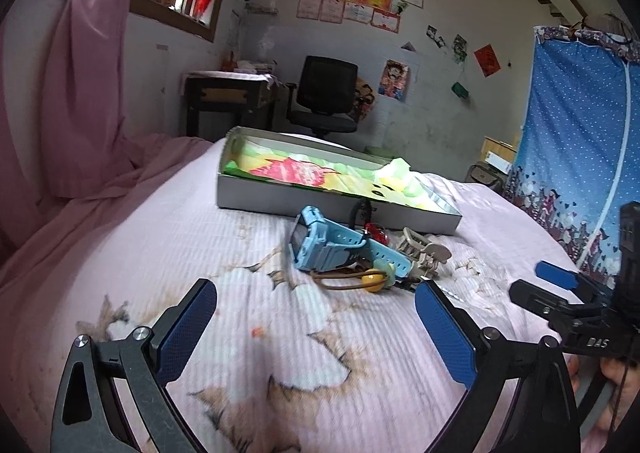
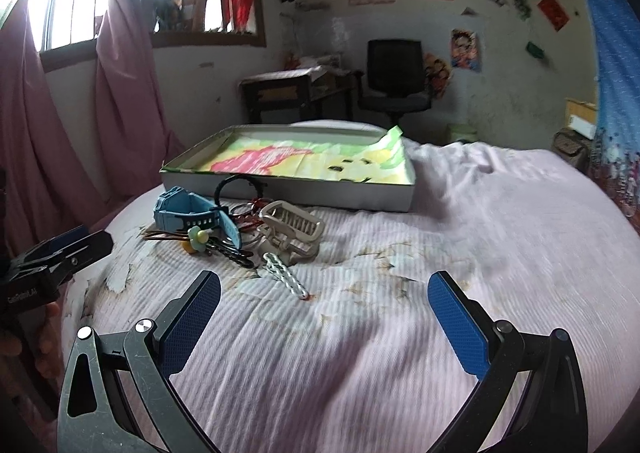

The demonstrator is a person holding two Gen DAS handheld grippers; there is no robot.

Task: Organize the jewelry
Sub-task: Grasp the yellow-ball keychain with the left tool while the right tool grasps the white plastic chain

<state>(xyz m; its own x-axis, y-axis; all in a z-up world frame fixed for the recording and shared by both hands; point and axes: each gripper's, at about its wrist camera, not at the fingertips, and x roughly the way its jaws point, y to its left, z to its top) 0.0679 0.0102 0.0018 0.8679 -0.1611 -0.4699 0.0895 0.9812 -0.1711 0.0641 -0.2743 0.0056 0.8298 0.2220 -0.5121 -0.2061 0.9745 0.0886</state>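
A small pile of accessories lies on the pink bedspread in front of a shallow grey box (image 1: 248, 197) (image 2: 320, 195) lined with bright paper. The pile holds a light blue watch (image 1: 320, 243) (image 2: 180, 209), a beige claw clip (image 1: 420, 249) (image 2: 292, 231), a brown band with a yellow bead (image 1: 372, 280), red pieces (image 1: 376, 232), a black ring (image 2: 236, 183) and a white braided clip (image 2: 286, 277). My left gripper (image 1: 316, 317) hovers open just short of the pile. My right gripper (image 2: 324, 311) is open too, nearer than the white clip. Nothing sits between either pair of fingers.
Pink curtains (image 2: 120, 73) hang on the left by the window. Beyond the bed stand a dark desk (image 2: 288, 89) and a black office chair (image 2: 394, 81). A blue patterned cloth (image 1: 580, 157) hangs on the right. The other gripper's body shows at each view's edge.
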